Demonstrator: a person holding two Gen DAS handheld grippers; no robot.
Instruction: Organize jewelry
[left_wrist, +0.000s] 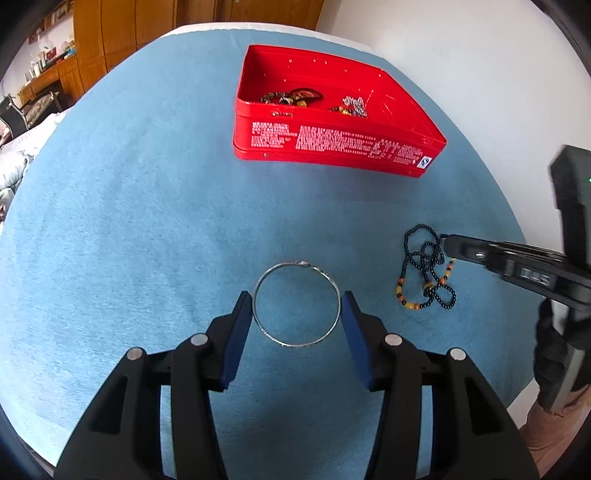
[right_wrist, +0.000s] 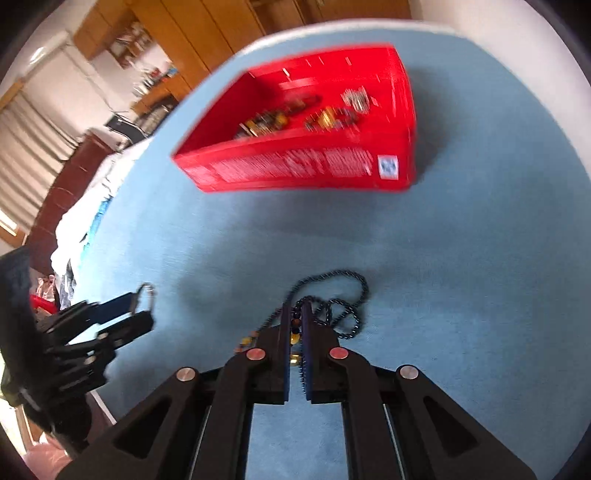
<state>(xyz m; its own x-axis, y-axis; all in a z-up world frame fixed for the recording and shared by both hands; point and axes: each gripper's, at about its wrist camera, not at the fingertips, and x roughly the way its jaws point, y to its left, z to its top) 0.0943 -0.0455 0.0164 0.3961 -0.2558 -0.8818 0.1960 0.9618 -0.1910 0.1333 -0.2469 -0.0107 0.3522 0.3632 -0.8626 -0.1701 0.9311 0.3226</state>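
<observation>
A thin silver bangle (left_wrist: 296, 303) lies flat on the blue cloth, between the open fingers of my left gripper (left_wrist: 297, 301); the pads stand just outside its rim. A black bead necklace with orange beads (left_wrist: 428, 269) lies to its right. My right gripper (right_wrist: 295, 310) is shut on that necklace (right_wrist: 341, 295), with beads pinched between its pads; it shows in the left wrist view (left_wrist: 448, 243) at the necklace's right edge. A red open tin (left_wrist: 332, 110) holding several jewelry pieces stands further back; it also shows, blurred, in the right wrist view (right_wrist: 306, 170).
The blue cloth (left_wrist: 147, 221) covers a round table top. A white wall is behind at the right, wooden cabinets and a chair at the left. My left gripper shows in the right wrist view (right_wrist: 136, 306) at the left.
</observation>
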